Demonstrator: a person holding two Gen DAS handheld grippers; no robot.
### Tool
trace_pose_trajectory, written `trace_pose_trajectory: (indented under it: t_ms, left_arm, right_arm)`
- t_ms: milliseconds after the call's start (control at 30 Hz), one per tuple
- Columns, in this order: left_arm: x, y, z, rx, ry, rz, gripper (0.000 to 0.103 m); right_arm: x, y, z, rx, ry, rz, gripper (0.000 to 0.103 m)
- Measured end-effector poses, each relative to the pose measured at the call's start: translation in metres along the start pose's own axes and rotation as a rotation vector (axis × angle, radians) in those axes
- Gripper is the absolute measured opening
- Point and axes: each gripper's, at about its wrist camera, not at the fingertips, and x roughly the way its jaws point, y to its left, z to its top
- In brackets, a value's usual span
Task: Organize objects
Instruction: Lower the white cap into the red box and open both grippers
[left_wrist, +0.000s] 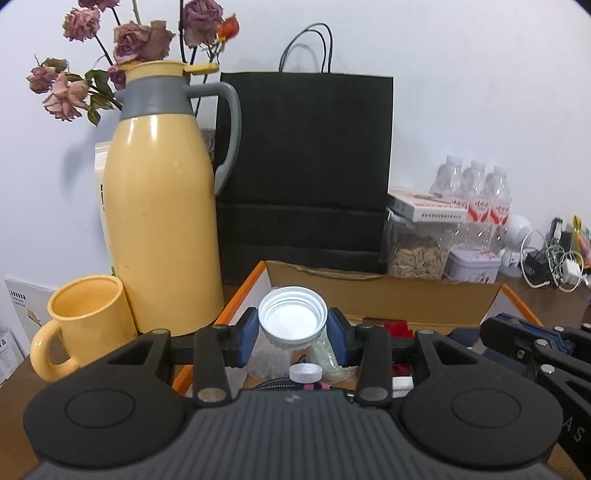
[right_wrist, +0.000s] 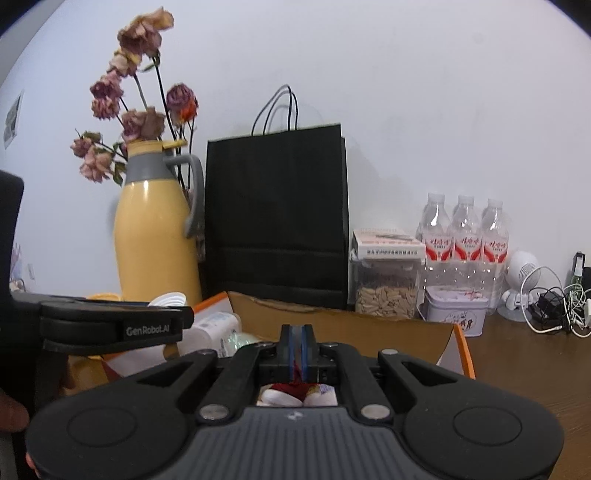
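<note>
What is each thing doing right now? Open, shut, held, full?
Left hand-held gripper: shut on the white cap.
White cap: held, hollow side facing the camera.
Right hand-held gripper: shut, holds nothing.
Cardboard box: open, things inside.
Mug: upright.
Jug: upright.
Water bottles: upright, capped.

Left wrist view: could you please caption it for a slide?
Left claw grips a white cap above the open cardboard box.

One brand reads — "GenRobot.AI" — on the left gripper (right_wrist: 168, 300).
</note>
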Motion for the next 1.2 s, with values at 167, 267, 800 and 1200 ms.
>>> trace_pose_trajectory:
  t_ms: [167,267,800,1200]
  left_arm:
    - [0.002,-0.001,-0.004,0.007,0.004,-0.011,0.043]
    - [0.000,0.000,-0.005,-0.008,-0.020,-0.004,0.095]
    - [-0.005,-0.002,-0.009,-0.023,-0.042,0.017,0.103]
    - [-0.017,0.002,-0.017,-0.027,-0.048,0.028,0.103]
  right_arm:
    - [0.008,-0.007,-0.007,0.010,0.043,-0.017,0.004]
    - [0.010,-0.011,-0.010,0.020,0.067,-0.046,0.011]
    - [0.006,-0.024,-0.016,0.029,0.081,-0.116,0.103]
    - [-0.007,-0.020,-0.019,-0.005,0.050,-0.125,0.103]
